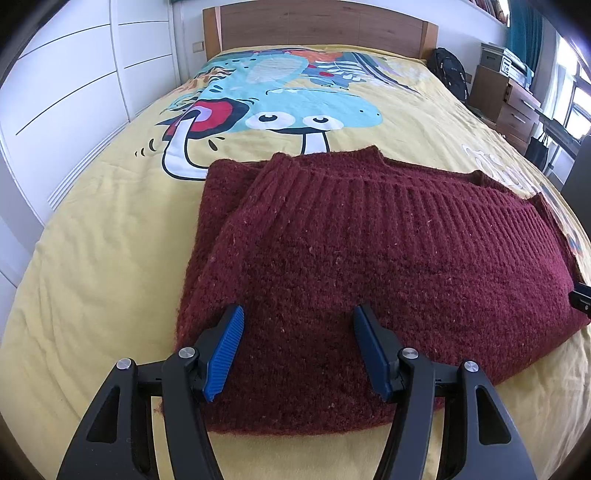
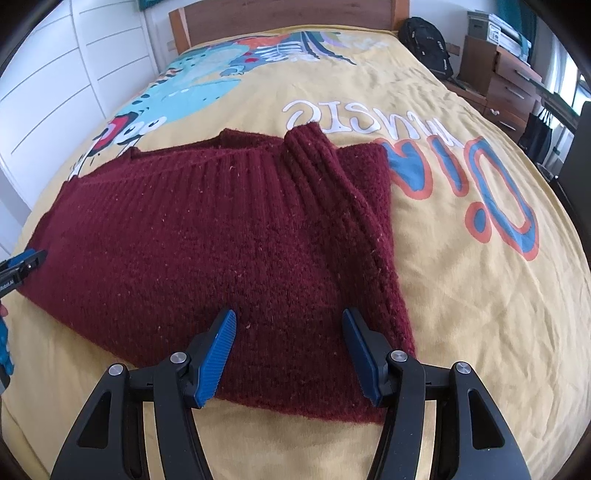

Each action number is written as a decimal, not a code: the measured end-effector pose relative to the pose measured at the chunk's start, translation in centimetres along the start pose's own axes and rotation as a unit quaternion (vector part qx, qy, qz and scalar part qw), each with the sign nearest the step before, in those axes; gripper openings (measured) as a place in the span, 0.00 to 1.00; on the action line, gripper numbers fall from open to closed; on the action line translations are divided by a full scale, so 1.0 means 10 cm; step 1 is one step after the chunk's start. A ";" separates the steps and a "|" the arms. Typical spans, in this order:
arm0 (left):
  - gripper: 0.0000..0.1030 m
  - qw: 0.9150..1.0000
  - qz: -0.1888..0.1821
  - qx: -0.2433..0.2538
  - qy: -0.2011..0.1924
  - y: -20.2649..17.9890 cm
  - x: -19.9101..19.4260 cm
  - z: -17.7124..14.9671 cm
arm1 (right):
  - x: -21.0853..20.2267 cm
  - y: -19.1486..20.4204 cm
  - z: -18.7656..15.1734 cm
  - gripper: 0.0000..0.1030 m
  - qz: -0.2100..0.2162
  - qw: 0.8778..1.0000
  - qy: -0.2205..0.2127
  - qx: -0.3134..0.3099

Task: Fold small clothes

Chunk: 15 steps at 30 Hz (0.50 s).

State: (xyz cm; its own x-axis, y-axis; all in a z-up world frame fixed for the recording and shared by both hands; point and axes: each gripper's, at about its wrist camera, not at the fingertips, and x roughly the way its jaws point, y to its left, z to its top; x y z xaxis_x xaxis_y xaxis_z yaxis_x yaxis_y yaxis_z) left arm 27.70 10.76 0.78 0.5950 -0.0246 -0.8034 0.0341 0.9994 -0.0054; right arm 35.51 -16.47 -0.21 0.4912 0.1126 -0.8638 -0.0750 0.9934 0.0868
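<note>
Backpack point(image 2: 424, 44) beside headboard point(image 1: 321, 26), drawers point(image 2: 506, 81) nearby

A home bedroom: bed point(image 1: 110, 236) under a yellow cartoon-print cover, wooden headboard point(image 1: 317, 26), white built-in wardrobes point(image 1: 74, 85) alongside, black backpack point(image 1: 450, 70), wooden drawers point(image 1: 513, 103) and stacked boxes point(image 1: 496, 55) by the window.

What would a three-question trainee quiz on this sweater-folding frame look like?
1. True or false: the dark red knitted sweater lies on the yellow printed bedspread with both sleeves folded in.
2. Multiple choice: the left gripper and right gripper are over which sweater edge? A) far B) near C) neither.
3. Fill in: behind the bed is a wooden ____.

Key:
1. True.
2. B; both jaws are open above the knit.
3. Headboard.
</note>
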 end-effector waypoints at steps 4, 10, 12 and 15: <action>0.56 1.000 0.001 0.000 -0.001 0.00 0.00 -0.01 | 0.01 0.00 -0.02 0.60 0.000 1.000 0.002 0.004; 0.56 1.000 0.001 0.000 -0.001 0.00 0.00 -0.02 | 0.00 0.00 -0.06 0.60 0.000 1.000 0.007 0.007; 0.57 1.000 -0.001 -0.001 0.001 0.00 -0.01 -0.03 | -0.01 -0.01 -0.08 0.60 0.000 1.000 0.009 0.009; 0.59 1.000 -0.006 -0.004 0.005 0.02 -0.04 -0.06 | -0.06 -0.02 -0.11 0.60 -0.003 1.000 0.009 0.012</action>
State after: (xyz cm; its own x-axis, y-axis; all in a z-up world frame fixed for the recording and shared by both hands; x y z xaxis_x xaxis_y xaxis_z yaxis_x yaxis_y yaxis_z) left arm 27.01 11.03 0.76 0.5866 -0.0358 -0.8091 0.0349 0.9992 -0.0189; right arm 34.30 -16.73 -0.29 0.4751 0.1059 -0.8735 -0.0515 0.9944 0.0925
